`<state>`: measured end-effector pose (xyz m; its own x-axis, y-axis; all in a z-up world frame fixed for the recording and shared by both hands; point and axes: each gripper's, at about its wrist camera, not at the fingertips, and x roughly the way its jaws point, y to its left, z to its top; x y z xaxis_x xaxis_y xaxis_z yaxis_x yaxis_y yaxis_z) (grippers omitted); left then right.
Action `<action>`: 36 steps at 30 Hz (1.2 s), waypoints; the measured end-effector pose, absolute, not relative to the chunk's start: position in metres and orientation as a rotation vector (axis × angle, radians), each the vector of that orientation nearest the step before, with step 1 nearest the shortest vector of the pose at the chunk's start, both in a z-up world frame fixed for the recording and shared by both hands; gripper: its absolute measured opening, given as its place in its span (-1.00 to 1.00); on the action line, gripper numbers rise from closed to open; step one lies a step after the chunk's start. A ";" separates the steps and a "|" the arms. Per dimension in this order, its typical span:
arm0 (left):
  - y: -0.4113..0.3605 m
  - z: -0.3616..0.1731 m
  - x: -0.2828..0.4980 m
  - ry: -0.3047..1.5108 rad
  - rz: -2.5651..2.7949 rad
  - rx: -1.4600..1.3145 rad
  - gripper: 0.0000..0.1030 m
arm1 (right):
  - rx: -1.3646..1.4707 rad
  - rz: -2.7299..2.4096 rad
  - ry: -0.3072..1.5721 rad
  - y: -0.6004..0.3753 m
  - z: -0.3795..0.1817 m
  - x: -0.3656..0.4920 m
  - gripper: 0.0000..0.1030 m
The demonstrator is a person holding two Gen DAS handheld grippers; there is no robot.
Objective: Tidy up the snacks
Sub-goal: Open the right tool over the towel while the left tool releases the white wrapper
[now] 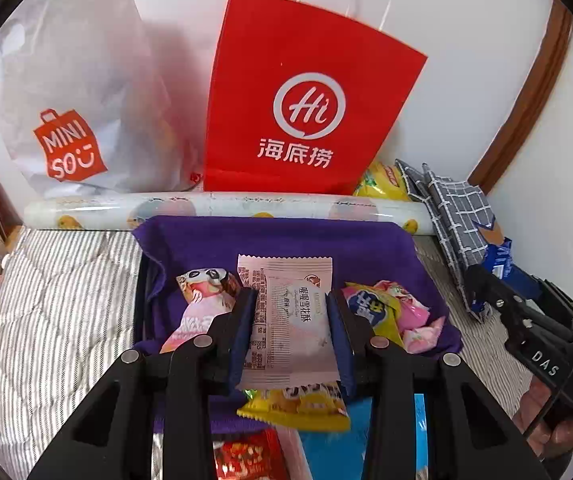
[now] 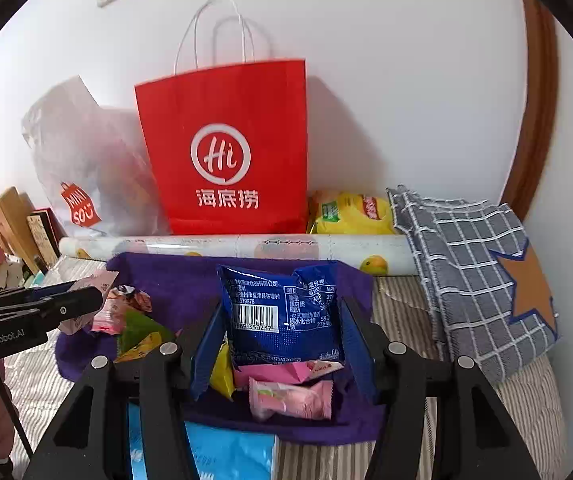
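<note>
Nearest to me, both tongs are loaded. My left gripper is clamped on a pale pink packet, pads squeezing its two long edges, and my right gripper grips a blue packet the same way, printed back toward the lens. Both packets hang above the purple cloth, where the loose snacks lie in a heap.

The risk I see: these wrappers are slick and pinched only at the sides, so a quick swing could let one slide out, and the blue one looks crumpled at its top, so that hold may be uneven. The two grippers sit near each other too; a careless crossing could knock them together.

Both grippers point forward and downward over the cloth. Farther off, a paper roll lies across, then the red bag against the wall.
</note>
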<state>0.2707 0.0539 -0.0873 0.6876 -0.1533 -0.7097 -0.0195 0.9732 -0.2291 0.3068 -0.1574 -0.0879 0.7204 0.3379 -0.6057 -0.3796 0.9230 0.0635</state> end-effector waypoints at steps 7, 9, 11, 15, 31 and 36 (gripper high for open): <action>0.057 -0.106 0.291 0.841 -0.046 -0.209 -0.28 | -0.055 0.402 0.726 -0.150 -0.122 0.334 0.05; 0.059 -0.112 0.293 0.850 -0.044 -0.213 -0.28 | -0.065 0.402 0.741 -0.149 -0.128 0.336 0.05; 0.058 -0.117 0.295 0.862 -0.046 -0.211 -0.27 | -0.079 0.400 0.747 -0.148 -0.132 0.337 0.08; 0.056 -0.118 0.295 0.862 -0.047 -0.206 -0.27 | -0.082 0.415 0.755 -0.146 -0.136 0.337 0.08; 0.050 -0.107 0.287 0.864 -0.084 -0.192 0.06 | -0.107 0.428 0.724 -0.137 -0.121 0.319 0.44; 0.047 -0.093 0.272 0.825 -0.102 -0.178 0.16 | -0.092 0.412 0.706 -0.143 -0.111 0.300 0.52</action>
<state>0.2715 0.0467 -0.0929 0.6747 -0.1591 -0.7207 0.0207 0.9802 -0.1969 0.2995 -0.1428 -0.1106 0.6841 0.3365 -0.6472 -0.3977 0.9158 0.0558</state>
